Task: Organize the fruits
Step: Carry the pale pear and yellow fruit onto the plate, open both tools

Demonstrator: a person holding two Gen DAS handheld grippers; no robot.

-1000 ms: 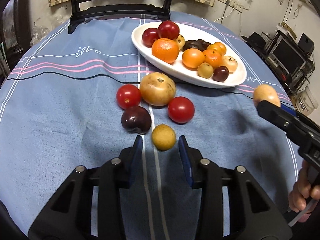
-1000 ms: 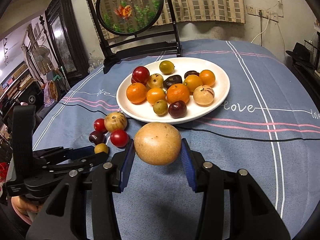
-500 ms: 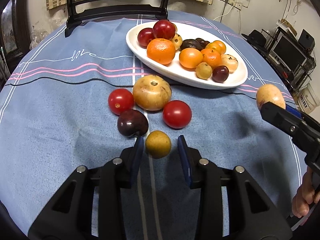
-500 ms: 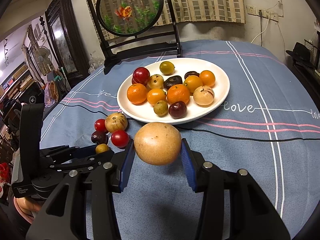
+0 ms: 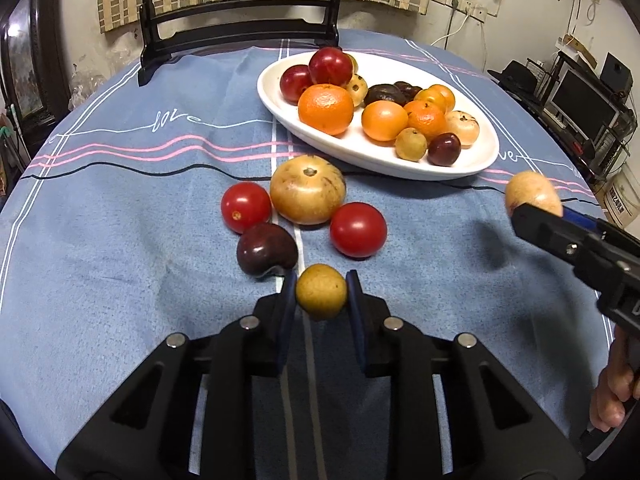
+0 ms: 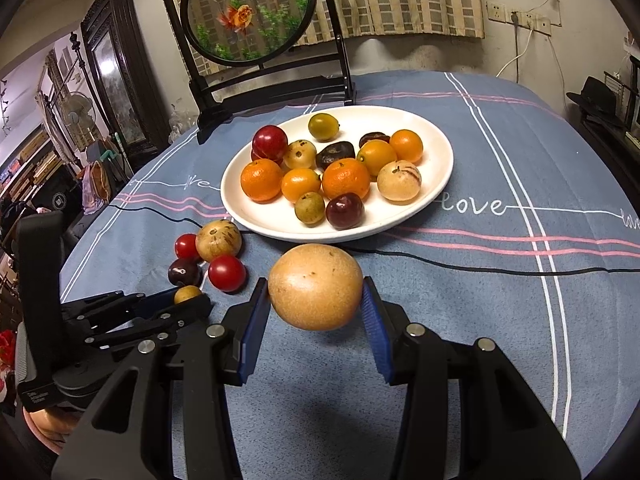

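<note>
My left gripper (image 5: 321,294) is shut on a small yellow-brown fruit (image 5: 321,297) low over the blue tablecloth; the same fruit (image 6: 187,293) peeks out between its fingers in the right wrist view. Just beyond lie a dark plum (image 5: 267,249), two red tomatoes (image 5: 358,229) (image 5: 246,207) and a large tan fruit (image 5: 307,189). My right gripper (image 6: 316,300) is shut on a big tan round fruit (image 6: 315,286), held above the cloth in front of the white oval plate (image 6: 436,184). That plate (image 5: 372,160) holds several oranges, plums and small fruits.
A dark wooden stand with a round goldfish panel (image 6: 248,12) rises behind the plate. The blue tablecloth (image 6: 500,280) stretches to the right of the plate. A hand (image 5: 614,396) grips the right tool at the frame edge. Shelves and electronics (image 5: 580,104) stand off the table's right.
The left gripper's jaws have come together around the small yellow-brown fruit, which lay loose between them before. The right gripper has kept still with the big tan fruit.
</note>
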